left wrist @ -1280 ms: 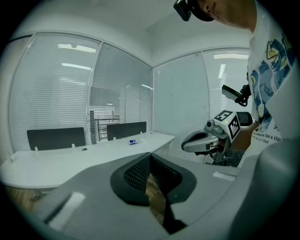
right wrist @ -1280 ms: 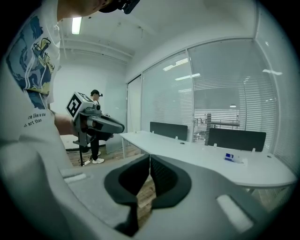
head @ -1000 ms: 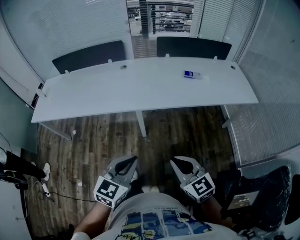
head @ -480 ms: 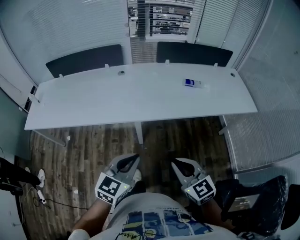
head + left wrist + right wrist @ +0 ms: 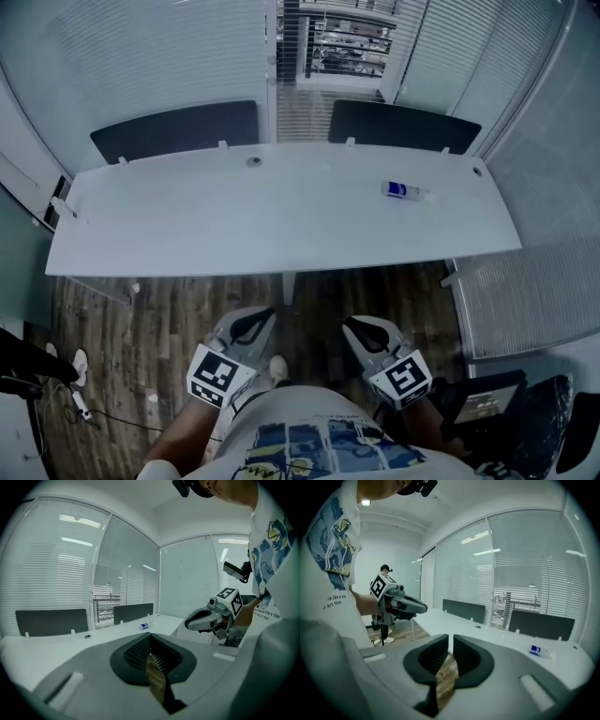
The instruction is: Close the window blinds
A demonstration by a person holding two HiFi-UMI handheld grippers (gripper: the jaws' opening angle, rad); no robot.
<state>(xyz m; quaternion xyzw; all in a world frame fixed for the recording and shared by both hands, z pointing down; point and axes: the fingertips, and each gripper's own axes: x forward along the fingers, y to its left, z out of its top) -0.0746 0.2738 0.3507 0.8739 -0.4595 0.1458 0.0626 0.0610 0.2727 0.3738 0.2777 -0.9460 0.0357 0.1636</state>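
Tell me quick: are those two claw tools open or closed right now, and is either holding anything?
Left gripper: closed, holding nothing.
Right gripper: closed but for a thin slit, holding nothing.

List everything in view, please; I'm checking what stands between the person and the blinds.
desk: one, white, across the head view's middle
partition panels: two, dark, on the desk's far edge
small bottle: one, blue and white, on the desk's right part
blinds: white, on the windows behind the desk; middle section's slats open
floor: brown wood, under the desk
second person: one, left in the right gripper view
left gripper: grey, jaws shut, empty
right gripper: grey, jaws closed to a slit, empty
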